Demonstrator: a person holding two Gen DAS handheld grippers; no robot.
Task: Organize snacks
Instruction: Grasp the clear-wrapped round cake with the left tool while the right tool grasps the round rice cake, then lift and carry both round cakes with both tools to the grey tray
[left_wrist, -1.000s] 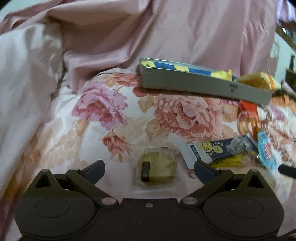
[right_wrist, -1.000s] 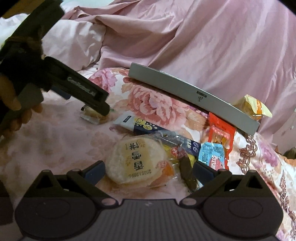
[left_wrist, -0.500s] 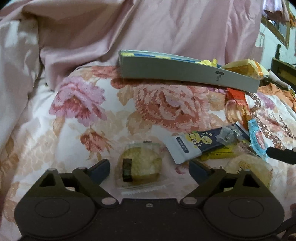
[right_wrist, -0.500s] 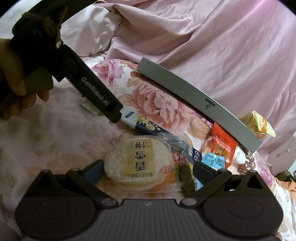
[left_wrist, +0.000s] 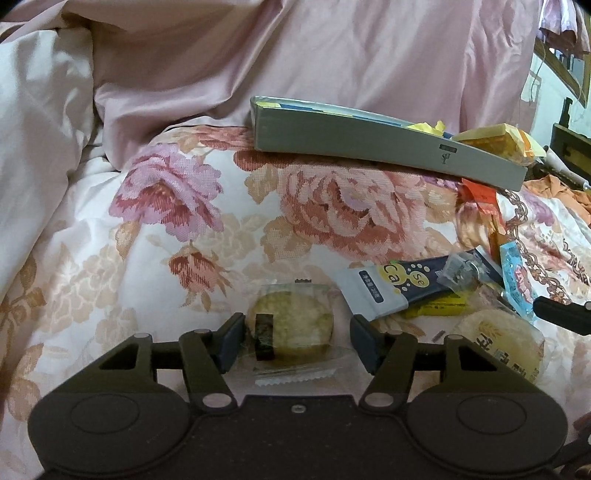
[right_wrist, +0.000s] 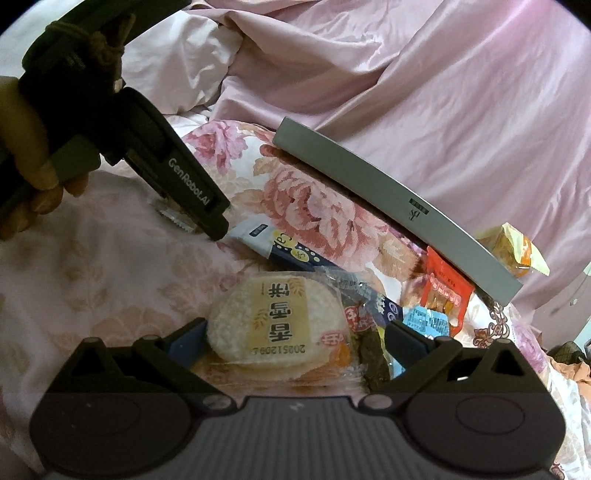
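A clear-wrapped rice cracker with a dark seaweed strip (left_wrist: 291, 328) lies on the flowered quilt between the fingers of my left gripper (left_wrist: 297, 341), which is open around it. A round white rice cracker pack with a beige label (right_wrist: 277, 321) lies between the fingers of my right gripper (right_wrist: 295, 341), also open. The left gripper's body (right_wrist: 184, 184) shows in the right wrist view, tip down on the quilt. A grey box (left_wrist: 369, 142) holding snacks sits behind on the quilt; it also shows in the right wrist view (right_wrist: 399, 210).
Loose snacks lie in a pile: a white and navy stick pack (left_wrist: 399, 284), a red packet (right_wrist: 445, 295), a light blue packet (right_wrist: 424, 319), a yellow bag (right_wrist: 517, 251) beside the box. Pink bedding (left_wrist: 295, 48) rises behind. The quilt's left side (left_wrist: 92, 258) bears no snacks.
My left gripper has moved forward over the seaweed cracker and its fingers have narrowed around it. My right gripper has moved in closer on the round white cracker pack.
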